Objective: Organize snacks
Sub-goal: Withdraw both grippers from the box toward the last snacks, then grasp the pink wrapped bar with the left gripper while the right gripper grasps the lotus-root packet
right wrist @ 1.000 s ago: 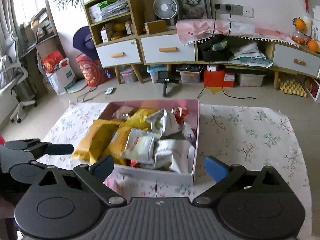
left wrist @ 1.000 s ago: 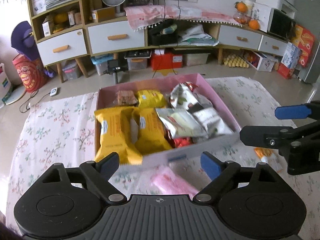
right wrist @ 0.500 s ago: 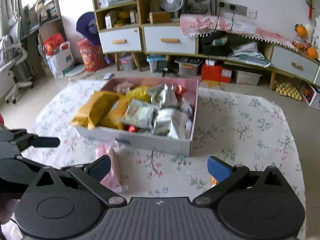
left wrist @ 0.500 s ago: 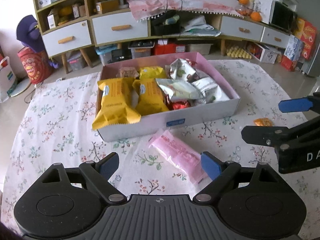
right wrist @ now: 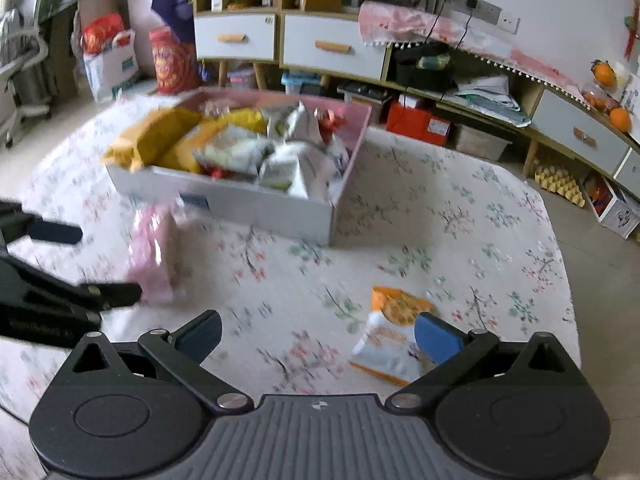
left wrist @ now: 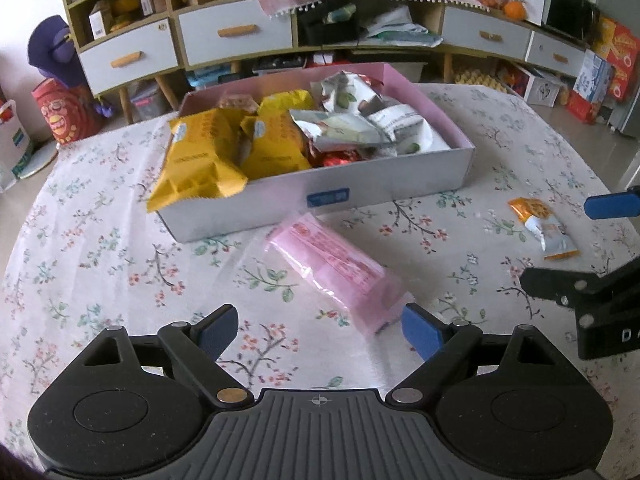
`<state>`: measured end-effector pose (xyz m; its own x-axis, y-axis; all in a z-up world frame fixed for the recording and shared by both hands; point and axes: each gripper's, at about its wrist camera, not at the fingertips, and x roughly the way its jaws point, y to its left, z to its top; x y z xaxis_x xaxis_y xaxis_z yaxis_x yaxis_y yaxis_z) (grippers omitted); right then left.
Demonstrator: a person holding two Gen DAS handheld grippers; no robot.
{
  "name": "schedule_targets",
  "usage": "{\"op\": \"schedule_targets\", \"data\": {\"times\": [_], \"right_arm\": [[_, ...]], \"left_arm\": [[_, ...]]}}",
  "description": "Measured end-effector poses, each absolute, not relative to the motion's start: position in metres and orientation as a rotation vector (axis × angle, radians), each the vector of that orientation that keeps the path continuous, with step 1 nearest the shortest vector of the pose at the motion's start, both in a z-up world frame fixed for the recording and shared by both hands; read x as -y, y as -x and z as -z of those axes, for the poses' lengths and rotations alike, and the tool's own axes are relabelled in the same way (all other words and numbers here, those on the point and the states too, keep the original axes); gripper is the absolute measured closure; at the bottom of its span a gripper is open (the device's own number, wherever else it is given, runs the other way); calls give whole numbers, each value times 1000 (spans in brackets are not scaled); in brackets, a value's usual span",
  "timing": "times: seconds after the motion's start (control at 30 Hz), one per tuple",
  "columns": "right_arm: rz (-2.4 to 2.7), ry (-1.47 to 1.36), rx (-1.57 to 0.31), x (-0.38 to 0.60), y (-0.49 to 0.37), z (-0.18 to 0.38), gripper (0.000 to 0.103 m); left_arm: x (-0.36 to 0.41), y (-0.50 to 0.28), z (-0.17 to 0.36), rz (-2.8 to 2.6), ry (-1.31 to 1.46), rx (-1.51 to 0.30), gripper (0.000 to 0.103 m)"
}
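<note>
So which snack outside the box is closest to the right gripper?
The small orange and white packet, lying right by the right gripper. The pink packet also lies outside the box, but over by the left gripper.

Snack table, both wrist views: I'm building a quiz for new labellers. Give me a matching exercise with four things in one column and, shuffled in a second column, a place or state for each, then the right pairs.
Things
1. pink packet
2. orange-and-white packet
3. yellow bag
4. left gripper

Places or states
A. sticks out over the left end of the box
B. open, holding nothing
C. lies on the tablecloth just in front of the box
D. lies on the cloth off to the right, by the right gripper

Pairs: 1-C, 2-D, 3-A, 4-B
</note>
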<state>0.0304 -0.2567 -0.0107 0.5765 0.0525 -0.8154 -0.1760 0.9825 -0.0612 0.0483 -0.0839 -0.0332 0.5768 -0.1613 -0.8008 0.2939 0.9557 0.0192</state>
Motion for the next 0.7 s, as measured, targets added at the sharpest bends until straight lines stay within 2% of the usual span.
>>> {"op": "schedule_targets", "data": {"times": [0.43,0.7], "right_arm": [[-176,253,-1041,296,-20,36,21],[-149,151,-1067,309,-32,48,21]], "left_arm": [[107,-47,52,217,-123,-952,13],[111,-58,54,167,-73,-939,13]]}}
